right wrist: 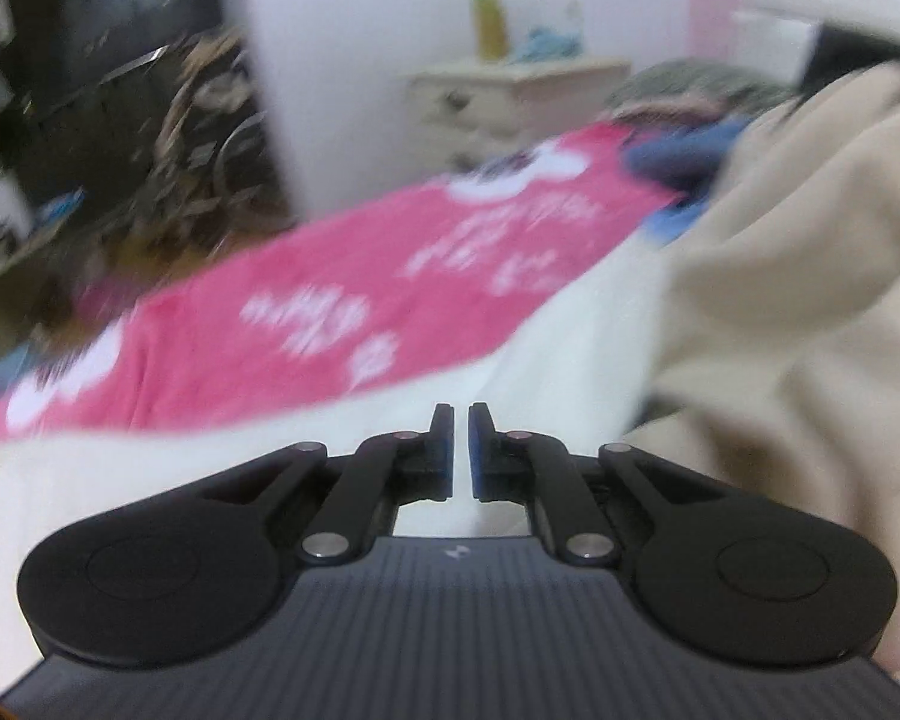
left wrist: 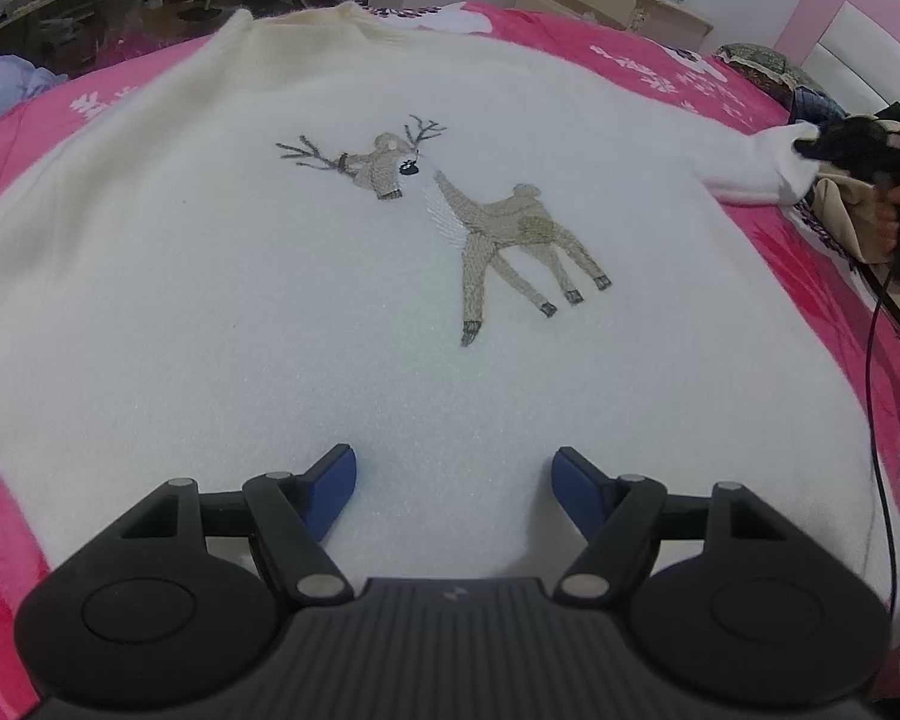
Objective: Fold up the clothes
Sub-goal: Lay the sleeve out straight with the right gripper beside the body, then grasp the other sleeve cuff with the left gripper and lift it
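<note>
Right now I'm hovering my left gripper (left wrist: 453, 483) spread over the white sweater (left wrist: 342, 300) lying flat on the bed (left wrist: 660, 60), while my right gripper (right wrist: 461, 450) is seemingly pinching its sleeve (left wrist: 756, 171) for folding.

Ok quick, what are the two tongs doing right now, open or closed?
Left tongs: open, empty, over the white sweater.
Right tongs: closed, seemingly pinching the end of the sweater's sleeve.
</note>
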Demonstrator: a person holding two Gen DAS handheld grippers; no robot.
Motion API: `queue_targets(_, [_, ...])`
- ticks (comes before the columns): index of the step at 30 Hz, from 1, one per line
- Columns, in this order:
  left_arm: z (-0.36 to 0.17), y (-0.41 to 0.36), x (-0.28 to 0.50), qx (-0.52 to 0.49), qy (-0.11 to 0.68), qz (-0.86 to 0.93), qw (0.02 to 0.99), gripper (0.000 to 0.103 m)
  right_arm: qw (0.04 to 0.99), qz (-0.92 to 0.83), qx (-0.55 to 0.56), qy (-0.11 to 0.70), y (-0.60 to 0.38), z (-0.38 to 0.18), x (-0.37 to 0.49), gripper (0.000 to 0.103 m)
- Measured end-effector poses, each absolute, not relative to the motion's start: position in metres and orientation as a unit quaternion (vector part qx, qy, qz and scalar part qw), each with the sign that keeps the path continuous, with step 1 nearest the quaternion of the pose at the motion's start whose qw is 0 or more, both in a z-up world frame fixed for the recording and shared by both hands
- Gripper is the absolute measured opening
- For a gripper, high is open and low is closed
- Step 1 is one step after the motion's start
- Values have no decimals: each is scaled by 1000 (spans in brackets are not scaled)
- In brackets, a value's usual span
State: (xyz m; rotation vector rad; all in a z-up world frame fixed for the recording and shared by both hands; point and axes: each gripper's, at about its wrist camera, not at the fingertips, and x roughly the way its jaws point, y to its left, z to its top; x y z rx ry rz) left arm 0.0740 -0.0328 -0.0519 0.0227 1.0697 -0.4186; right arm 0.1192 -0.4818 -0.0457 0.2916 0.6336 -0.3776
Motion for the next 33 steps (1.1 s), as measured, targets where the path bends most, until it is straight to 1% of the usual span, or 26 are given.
queue_targets(2, [-52,-32,74,8,506,-198,840,74,912,-201,137,331,-479,-58,105,5])
queue_targets(5, [-53,-31,73,8,503,-201,841,74,881,-267,149,361,-498,-75,97,5])
queue_targets(7, [-53,-31,73,7,502,-203,841,74,866,-292,190,359,-515,-77,82,5])
queue_targets(9, [-54,-30,73,7,500,-205,841,74,866,-281,219,351,-521,-71,70,5])
queue_targets(13, [-53,-29,73,2,500,-203,842,74,878,-259,225,333,-508,-52,68,6])
queue_targets(17, [-52,-27,72,-7,500,-199,843,74,891,-227,229,319,-491,-44,93,8])
queue_targets(21, [-52,-26,72,-15,501,-194,843,74,898,-148,231,344,-445,-41,117,9])
queue_targets(26, [-52,-26,71,-22,498,-190,846,74,889,12,195,413,-349,-42,141,10])
queue_targets(30, [-47,-19,67,-38,494,-184,849,73,867,138,161,450,-267,-50,137,14])
queue_targets(33, [-37,-4,60,-60,485,-172,855,73,849,204,121,472,-215,-59,130,14])
